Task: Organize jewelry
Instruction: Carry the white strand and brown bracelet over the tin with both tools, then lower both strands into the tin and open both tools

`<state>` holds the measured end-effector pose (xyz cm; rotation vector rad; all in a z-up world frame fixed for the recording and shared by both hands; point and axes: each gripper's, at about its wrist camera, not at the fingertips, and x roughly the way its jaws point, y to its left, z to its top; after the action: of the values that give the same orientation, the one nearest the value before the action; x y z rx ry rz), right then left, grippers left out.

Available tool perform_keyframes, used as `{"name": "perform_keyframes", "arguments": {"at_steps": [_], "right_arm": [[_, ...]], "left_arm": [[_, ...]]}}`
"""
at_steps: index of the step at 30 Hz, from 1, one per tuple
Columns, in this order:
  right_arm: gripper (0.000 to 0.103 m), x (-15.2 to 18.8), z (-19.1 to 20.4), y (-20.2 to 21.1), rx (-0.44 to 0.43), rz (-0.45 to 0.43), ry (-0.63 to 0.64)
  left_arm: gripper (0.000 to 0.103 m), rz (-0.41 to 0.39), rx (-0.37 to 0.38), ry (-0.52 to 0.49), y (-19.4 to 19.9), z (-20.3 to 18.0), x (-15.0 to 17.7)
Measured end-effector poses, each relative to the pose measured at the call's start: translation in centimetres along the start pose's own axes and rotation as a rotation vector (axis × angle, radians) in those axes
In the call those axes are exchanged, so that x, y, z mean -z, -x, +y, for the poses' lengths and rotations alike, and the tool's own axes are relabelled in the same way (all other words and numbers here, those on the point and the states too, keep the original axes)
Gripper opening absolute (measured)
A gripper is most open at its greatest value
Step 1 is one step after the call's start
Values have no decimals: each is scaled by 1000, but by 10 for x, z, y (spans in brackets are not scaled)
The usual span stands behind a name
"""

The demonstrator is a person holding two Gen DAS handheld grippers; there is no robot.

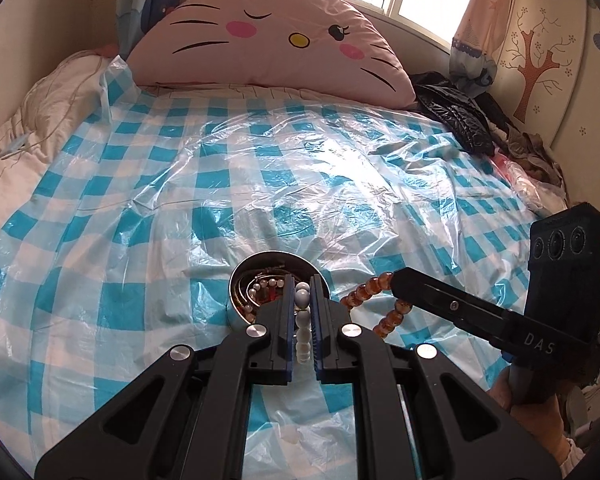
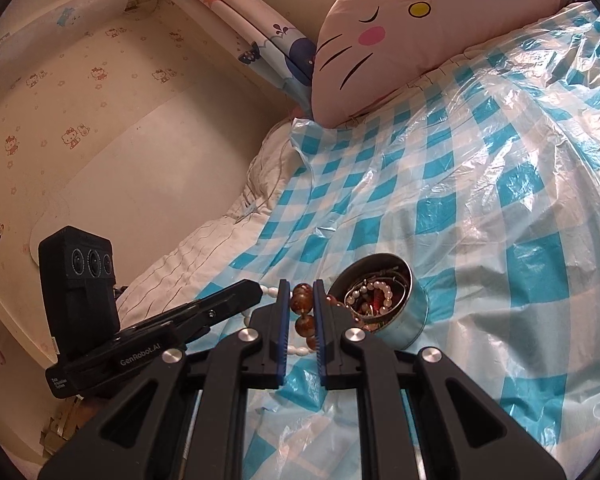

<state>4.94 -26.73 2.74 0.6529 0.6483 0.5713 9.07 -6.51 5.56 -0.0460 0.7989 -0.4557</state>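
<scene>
A round metal tin (image 1: 236, 280) (image 2: 410, 316) holding several pieces of jewelry sits on the blue-checked plastic sheet. My left gripper (image 1: 302, 280) is shut on a white bead bracelet (image 1: 302, 336), held just in front of the tin's rim. The white beads also show in the right wrist view (image 2: 298, 349). My right gripper (image 2: 301, 285) is shut on an amber bead bracelet (image 2: 302, 300), held just left of the tin. The amber bracelet (image 1: 364, 294) hangs from the right gripper (image 1: 398, 278) to the right of the tin in the left wrist view.
The checked plastic sheet (image 1: 260, 184) covers the bed. A pink cat-face pillow (image 1: 268, 36) leans at the head. Dark clothes (image 1: 460, 120) pile at the right edge. A white quilt (image 2: 204, 252) and wall lie to the left.
</scene>
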Motion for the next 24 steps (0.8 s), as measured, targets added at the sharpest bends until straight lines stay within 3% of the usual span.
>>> {"name": "perform_keyframes", "arguments": {"at_steps": [6, 10, 11, 14, 18, 20, 24], "right_arm": [[12, -21, -5, -24, 18, -2, 24], [12, -27, -8, -45, 70, 20, 65], [12, -26, -9, -51, 79, 32, 75], [12, -21, -10, -75, 124, 91, 114], [17, -6, -9, -106, 173, 209, 158], [34, -1, -5, -103, 195, 203, 175], [37, 7, 9, -74, 243, 156, 204]], "left_arm": [[7, 59, 64, 104, -56, 20, -9], [10, 131, -7, 149, -86, 42, 2], [15, 121, -25, 149, -83, 45, 5], [47, 79, -80, 145, -67, 54, 14], [51, 63, -140, 107, -46, 58, 26], [57, 56, -184, 74, -34, 55, 33], [78, 55, -277, -16, -11, 40, 54]]}}
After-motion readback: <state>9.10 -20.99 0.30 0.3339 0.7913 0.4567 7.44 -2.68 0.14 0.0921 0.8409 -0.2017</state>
